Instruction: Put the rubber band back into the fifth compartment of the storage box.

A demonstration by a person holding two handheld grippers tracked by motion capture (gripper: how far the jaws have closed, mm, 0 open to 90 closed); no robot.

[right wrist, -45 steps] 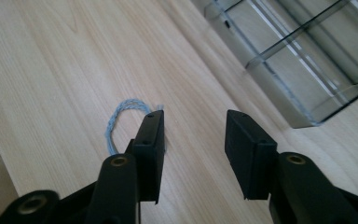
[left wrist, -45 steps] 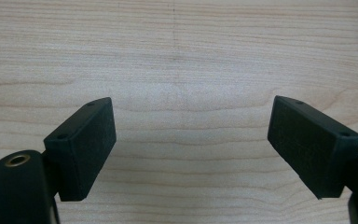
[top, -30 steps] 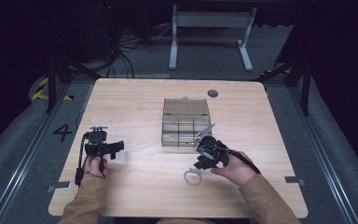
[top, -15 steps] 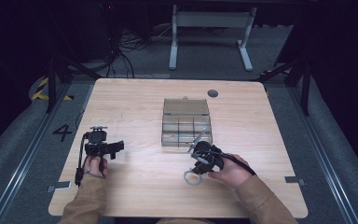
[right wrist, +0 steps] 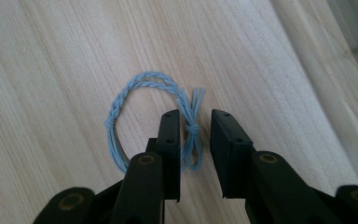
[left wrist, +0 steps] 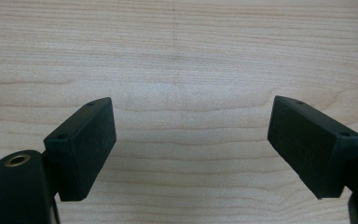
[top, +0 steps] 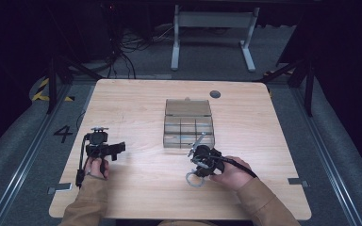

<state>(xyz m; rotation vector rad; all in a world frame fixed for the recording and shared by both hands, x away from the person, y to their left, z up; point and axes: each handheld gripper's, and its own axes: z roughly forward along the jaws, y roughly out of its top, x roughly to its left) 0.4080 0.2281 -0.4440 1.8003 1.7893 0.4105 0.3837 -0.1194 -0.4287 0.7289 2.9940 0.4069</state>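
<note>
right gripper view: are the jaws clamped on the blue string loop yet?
No, the right gripper has its jaws either side of the blue string loop's knot, with gaps visible.

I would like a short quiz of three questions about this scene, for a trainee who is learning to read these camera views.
1. True or false: the right gripper already presses its fingers on the blue braided cord loop.
2. Which part of the loop lies between those fingers? A) the knot B) the braided arc C) nothing
3. What lies between the fingers of the left gripper?

Key:
1. False; the fingers have just been closing, but gaps remain beside the cord.
2. A
3. Nothing; just bare wooden table beneath.
</note>
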